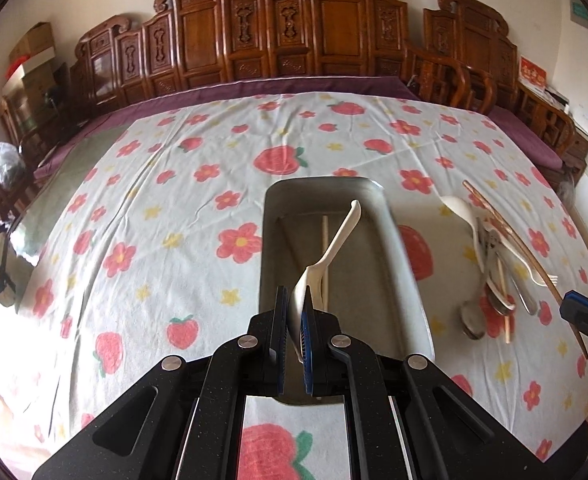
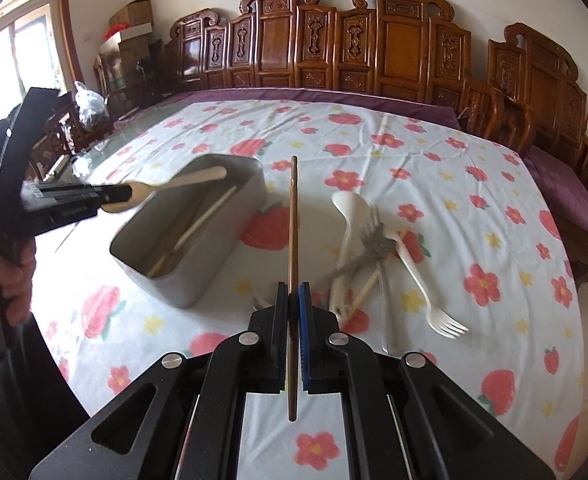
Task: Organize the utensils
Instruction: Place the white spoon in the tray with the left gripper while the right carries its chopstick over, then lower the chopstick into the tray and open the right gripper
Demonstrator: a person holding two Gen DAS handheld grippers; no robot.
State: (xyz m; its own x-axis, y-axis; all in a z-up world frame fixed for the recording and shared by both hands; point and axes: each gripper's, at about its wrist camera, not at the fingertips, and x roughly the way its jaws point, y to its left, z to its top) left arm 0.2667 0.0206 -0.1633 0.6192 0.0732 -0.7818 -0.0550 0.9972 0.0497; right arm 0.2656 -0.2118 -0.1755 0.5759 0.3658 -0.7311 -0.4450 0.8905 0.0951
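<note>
My left gripper (image 1: 294, 320) is shut on the bowl of a cream spoon (image 1: 334, 248), held above the metal tray (image 1: 390, 216); the handle points away over the tray. A pale chopstick (image 1: 325, 256) lies in the tray. In the right wrist view the left gripper (image 2: 106, 196) holds the spoon (image 2: 174, 186) over the tray (image 2: 198, 276). My right gripper (image 2: 293, 300) is shut on a brown chopstick (image 2: 293, 220), raised above the cloth. A pile of utensils (image 2: 374, 248) lies to the right: a white spoon (image 2: 344, 208), a white fork (image 2: 426, 292), metal forks.
The table wears a strawberry and flower cloth (image 1: 174, 200). Carved wooden chairs (image 1: 254, 40) line the far side. The utensil pile (image 1: 494, 272) lies right of the tray in the left wrist view. A person's hand (image 2: 2, 280) grips the left handle.
</note>
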